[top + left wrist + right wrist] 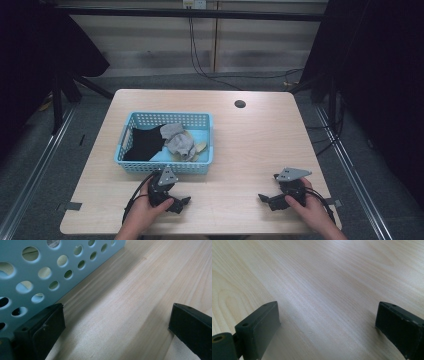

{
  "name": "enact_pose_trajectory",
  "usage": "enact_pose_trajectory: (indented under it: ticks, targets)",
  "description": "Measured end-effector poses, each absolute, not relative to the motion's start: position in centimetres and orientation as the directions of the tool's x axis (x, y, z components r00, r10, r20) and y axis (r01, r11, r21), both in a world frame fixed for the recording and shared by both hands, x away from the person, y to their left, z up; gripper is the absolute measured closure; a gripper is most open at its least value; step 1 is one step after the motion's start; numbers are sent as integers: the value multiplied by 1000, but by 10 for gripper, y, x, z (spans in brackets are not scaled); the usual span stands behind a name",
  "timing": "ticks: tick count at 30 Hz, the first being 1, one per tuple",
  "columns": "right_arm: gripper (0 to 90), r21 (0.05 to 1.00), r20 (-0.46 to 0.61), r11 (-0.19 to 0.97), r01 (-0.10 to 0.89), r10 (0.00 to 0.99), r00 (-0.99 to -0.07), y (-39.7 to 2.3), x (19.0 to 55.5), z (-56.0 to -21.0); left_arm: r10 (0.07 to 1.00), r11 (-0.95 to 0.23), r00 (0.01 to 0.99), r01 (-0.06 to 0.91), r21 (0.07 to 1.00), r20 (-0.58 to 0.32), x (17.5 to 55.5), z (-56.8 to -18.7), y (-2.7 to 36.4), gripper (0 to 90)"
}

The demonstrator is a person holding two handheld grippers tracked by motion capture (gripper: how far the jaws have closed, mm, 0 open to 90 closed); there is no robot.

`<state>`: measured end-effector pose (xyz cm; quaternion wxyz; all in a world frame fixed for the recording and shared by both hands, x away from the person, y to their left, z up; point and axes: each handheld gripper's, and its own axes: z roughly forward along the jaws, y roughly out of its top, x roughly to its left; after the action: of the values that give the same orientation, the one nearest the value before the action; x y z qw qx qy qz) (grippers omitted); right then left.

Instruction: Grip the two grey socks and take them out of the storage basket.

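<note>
Just beyond left gripper (181, 203): blue basket (165, 167) holding black cloth (144, 143), grey sock (177, 140); wall beside left finger (42, 327). Both sets of fingers spread wide, nothing between. Right gripper (266, 200) well apart, low over bare table (250, 150).

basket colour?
Light blue basket with round holes in its walls; the holes show best in the left gripper view.

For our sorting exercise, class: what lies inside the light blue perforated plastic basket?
Inside the light blue perforated plastic basket lie a black cloth garment, crumpled grey socks and some beige fabric pieces. Whatever sits beneath these clothes is covered and cannot be seen.
</note>
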<state>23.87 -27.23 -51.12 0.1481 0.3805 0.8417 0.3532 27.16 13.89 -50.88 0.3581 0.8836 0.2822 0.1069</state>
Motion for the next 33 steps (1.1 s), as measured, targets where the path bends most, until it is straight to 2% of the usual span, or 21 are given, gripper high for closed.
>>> enact_pose_trajectory:
  ticks: [9,14,16,18,21,24,28,33]
  targets:
    - [47,708,19,461,536,746,-666,-272,239,-511,590,-573,807,436,694,-20,271,-509,138,0]
    - [47,706,20,460,539,747,-664,-272,238,-511,593,-601,805,469,647,-32,268,-503,134,0]
    - [47,706,21,459,540,748,-663,-272,238,-511,579,-632,815,465,620,-21,266,-498,133,66]
    - [47,706,22,458,540,748,-663,-272,238,-511,585,-623,810,490,609,-53,266,-493,132,185]
    - [47,706,21,458,540,748,-663,-272,238,-511,599,-617,797,522,589,-80,267,-489,133,157]
    - [47,706,21,458,540,748,-663,-272,238,-511,596,-629,799,522,576,-73,267,-486,133,172]
    - [47,706,21,458,540,749,-663,-272,238,-511,592,-651,800,547,526,-99,266,-479,132,174]
    - [47,706,21,458,540,748,-663,-272,238,-511,601,-695,785,607,385,-153,269,-469,133,199]
